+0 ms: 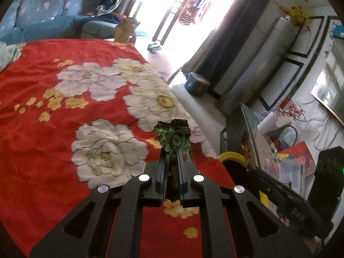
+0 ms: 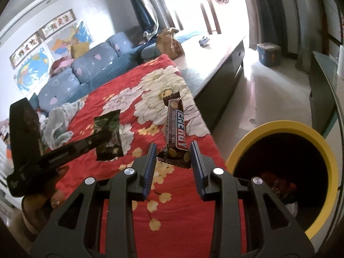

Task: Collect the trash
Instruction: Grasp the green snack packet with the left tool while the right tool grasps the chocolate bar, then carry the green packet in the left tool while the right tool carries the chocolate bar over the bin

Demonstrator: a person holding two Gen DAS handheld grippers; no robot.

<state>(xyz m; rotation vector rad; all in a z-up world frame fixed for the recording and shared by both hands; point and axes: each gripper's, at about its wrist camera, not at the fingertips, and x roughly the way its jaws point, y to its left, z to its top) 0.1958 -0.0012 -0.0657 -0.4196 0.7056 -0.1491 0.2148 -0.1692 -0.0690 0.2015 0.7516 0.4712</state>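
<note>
1. Closest to my right wrist camera, at 6 o'clock, the right gripper (image 2: 173,152) has its blue-padded jaws part-way closed on the lower end of a brown snack bar wrapper (image 2: 175,129). The bar stands nearly upright, pointing toward 12 o'clock, lifted above the bed.

2. At 4 o'clock in the same view, just beside the bed's edge, sits a trash bin (image 2: 309,137) with a yellow rim and a dark inside. Some litter lies at its bottom, too dim for me to name.

3. At 9 o'clock in that view I see the left gripper (image 2: 103,136) from the side, carried by a hand (image 2: 46,191). It pinches a dark green wrapper (image 2: 108,136) that hangs flat, off the bedspread.

4. Through my left wrist camera, the left gripper's jaws are pressed fully together at the centre of the view, with the green leaf-printed wrapper squeezed between them and sticking out past the tips toward 12 o'clock.

5. Under both grippers spreads a red bedspread (image 1: 53,129) printed with large white and small yellow flowers.

6. Farther off, at 10 o'clock in the right view, crumpled pale cloth (image 2: 58,124) lies on the bed.

7. Beyond that runs a blue sofa (image 2: 86,71) with heart-patterned cushions.

8. Farthest, toward 12 o'clock, a bright doorway (image 2: 215,6) is washed out by daylight.
</note>
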